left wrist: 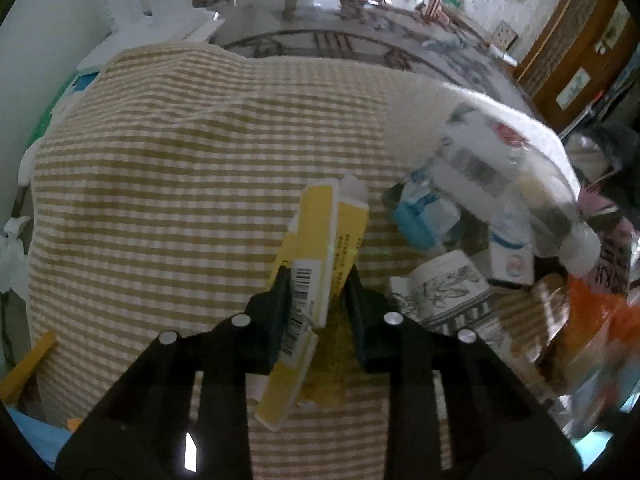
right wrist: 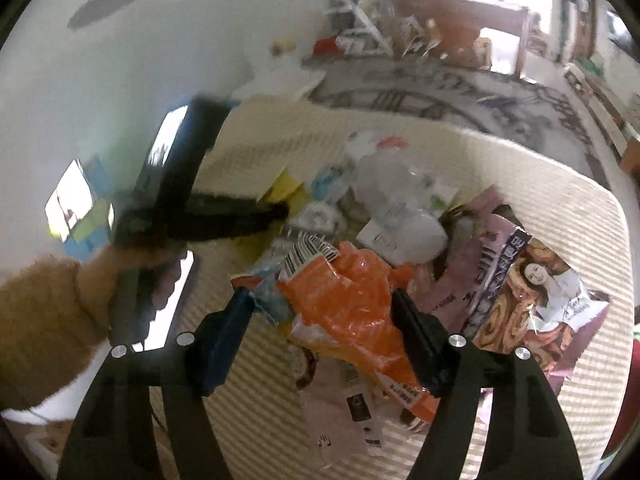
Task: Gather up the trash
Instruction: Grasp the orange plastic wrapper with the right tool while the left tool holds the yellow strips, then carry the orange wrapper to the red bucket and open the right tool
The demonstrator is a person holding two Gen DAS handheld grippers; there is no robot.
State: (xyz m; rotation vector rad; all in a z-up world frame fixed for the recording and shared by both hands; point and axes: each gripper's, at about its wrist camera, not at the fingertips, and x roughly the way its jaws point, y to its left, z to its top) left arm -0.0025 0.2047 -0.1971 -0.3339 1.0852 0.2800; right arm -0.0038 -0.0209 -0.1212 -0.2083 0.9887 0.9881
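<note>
My left gripper (left wrist: pixel 316 280) is shut on a flattened yellow carton (left wrist: pixel 316 264) with a barcode and holds it above the striped cloth (left wrist: pixel 160 184). A trash pile lies to its right: a clear plastic bottle (left wrist: pixel 504 184), a blue-and-white box (left wrist: pixel 420 216), a printed paper cup (left wrist: pixel 448 280). In the right wrist view my right gripper (right wrist: pixel 324 300) is open, its fingers on either side of an orange plastic wrapper (right wrist: pixel 344 292) in the pile. The left gripper (right wrist: pixel 224 212), blurred, shows there with the yellow carton (right wrist: pixel 286 188). A purple snack bag (right wrist: pixel 528 280) lies right of the wrapper.
The cloth-covered table (right wrist: pixel 560 184) ends at a rounded far edge, with patterned floor (left wrist: pixel 360 40) beyond. A white wall (right wrist: pixel 100 60) is on the left. A clear bottle (right wrist: pixel 396 192) and white papers (right wrist: pixel 348 412) lie in the pile.
</note>
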